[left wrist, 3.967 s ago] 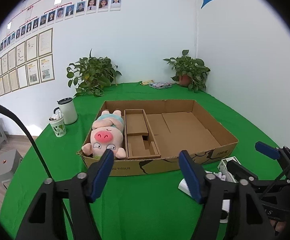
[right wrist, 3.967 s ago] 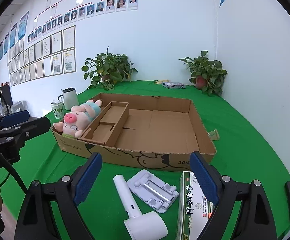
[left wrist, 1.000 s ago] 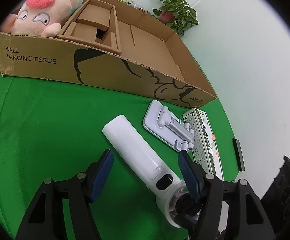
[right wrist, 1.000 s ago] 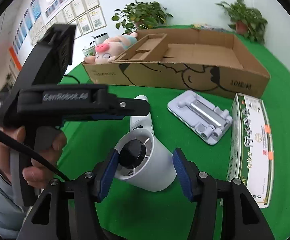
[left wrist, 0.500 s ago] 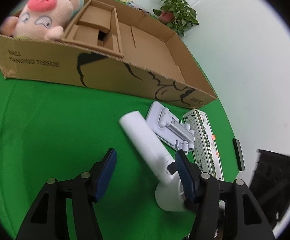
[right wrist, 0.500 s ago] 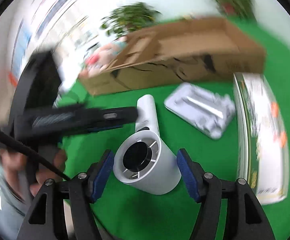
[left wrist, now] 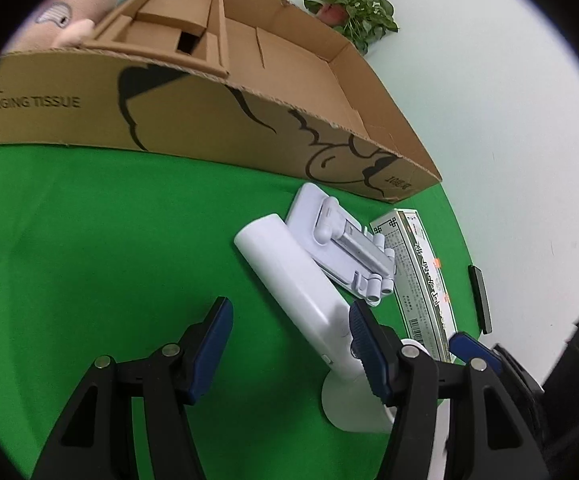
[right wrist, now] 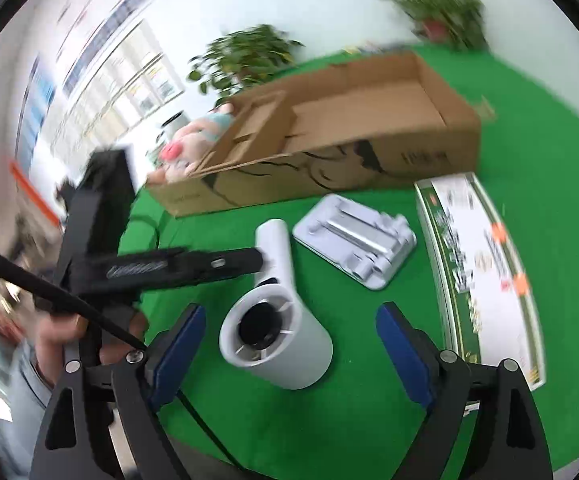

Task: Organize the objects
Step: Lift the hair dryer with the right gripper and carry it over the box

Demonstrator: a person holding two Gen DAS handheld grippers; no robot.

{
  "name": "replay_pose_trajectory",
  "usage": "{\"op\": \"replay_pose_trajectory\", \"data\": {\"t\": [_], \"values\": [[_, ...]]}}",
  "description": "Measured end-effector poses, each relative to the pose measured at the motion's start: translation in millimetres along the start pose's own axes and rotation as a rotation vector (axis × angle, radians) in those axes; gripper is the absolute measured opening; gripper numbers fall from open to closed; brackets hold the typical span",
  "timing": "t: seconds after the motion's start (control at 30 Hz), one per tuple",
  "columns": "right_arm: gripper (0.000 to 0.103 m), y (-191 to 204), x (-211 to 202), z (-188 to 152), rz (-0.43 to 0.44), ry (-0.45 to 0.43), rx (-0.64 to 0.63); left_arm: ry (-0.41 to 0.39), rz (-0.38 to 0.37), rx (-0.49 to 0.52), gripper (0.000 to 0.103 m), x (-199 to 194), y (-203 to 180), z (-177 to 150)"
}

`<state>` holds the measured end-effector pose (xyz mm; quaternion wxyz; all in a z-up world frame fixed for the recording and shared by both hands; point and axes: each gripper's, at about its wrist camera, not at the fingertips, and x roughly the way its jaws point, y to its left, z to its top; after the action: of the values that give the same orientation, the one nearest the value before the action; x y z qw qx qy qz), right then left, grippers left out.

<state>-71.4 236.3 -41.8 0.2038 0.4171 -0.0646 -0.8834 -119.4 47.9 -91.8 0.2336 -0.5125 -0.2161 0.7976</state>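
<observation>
A white hair dryer (left wrist: 301, 280) lies on the green cloth in front of the cardboard box (left wrist: 225, 120). My left gripper (left wrist: 289, 340) is open, and the dryer's handle runs past its right finger. In the right wrist view the dryer's barrel (right wrist: 273, 332) sits between the fingers of my open right gripper (right wrist: 289, 344), not touching them. A white folding stand (right wrist: 353, 240) and a long green-edged carton (right wrist: 485, 264) lie to the right. A pink pig plush (right wrist: 193, 140) rests in the box's left compartment.
The left gripper's body (right wrist: 161, 268) crosses the right wrist view at the left. Potted plants (right wrist: 245, 60) stand behind the box. A small black object (left wrist: 479, 300) lies by the table's right edge. A white wall is at the right.
The right gripper has opened wider and pulled back a little from the dryer barrel. The left gripper has moved closer, so the dryer handle now runs past its right finger.
</observation>
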Motion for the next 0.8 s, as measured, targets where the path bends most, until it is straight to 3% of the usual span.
{"op": "replay_pose_trajectory", "data": {"t": [0.17,0.23,0.27,0.4,0.57,0.6,0.67,0.7,0.73,0.8], "values": [[0.087,44.5,16.4,-12.3,-0.123,0.014,-0.242,0.001,-0.006,-0.001,0.059,2.4,0.2,0.4],[0.069,47.5,29.0,-15.1,-0.189,0.037,-0.252,-0.004,0.001,-0.002,0.059,-0.7,2.0,-0.7],[0.054,44.0,37.1,-14.3,-0.199,0.065,-0.234,-0.006,0.003,-0.004,0.059,-2.9,3.9,-1.7],[0.054,23.4,46.2,-6.6,-0.087,0.091,-0.050,-0.032,0.010,-0.012,0.059,-16.0,8.2,-2.8],[0.054,-24.3,65.9,-12.3,0.307,0.185,0.402,-0.062,0.042,-0.031,0.059,-32.3,16.8,-1.4],[0.056,-28.6,68.7,-15.1,0.343,0.196,0.443,-0.058,0.055,-0.033,0.059,-31.6,17.7,-0.9],[0.058,-35.5,71.4,-19.8,0.386,0.211,0.499,-0.040,0.074,-0.036,0.059,-25.6,16.4,-0.9],[0.068,-39.8,70.5,-21.7,0.378,0.212,0.517,-0.036,0.064,-0.037,0.059,-22.2,15.0,0.1],[0.070,-43.0,66.4,-24.5,0.350,0.199,0.519,-0.025,0.059,-0.037,0.059,-19.6,14.5,0.1],[0.084,-46.9,49.9,-22.1,0.243,0.146,0.478,-0.006,0.059,-0.025,0.059,-10.4,8.0,3.1]]}}
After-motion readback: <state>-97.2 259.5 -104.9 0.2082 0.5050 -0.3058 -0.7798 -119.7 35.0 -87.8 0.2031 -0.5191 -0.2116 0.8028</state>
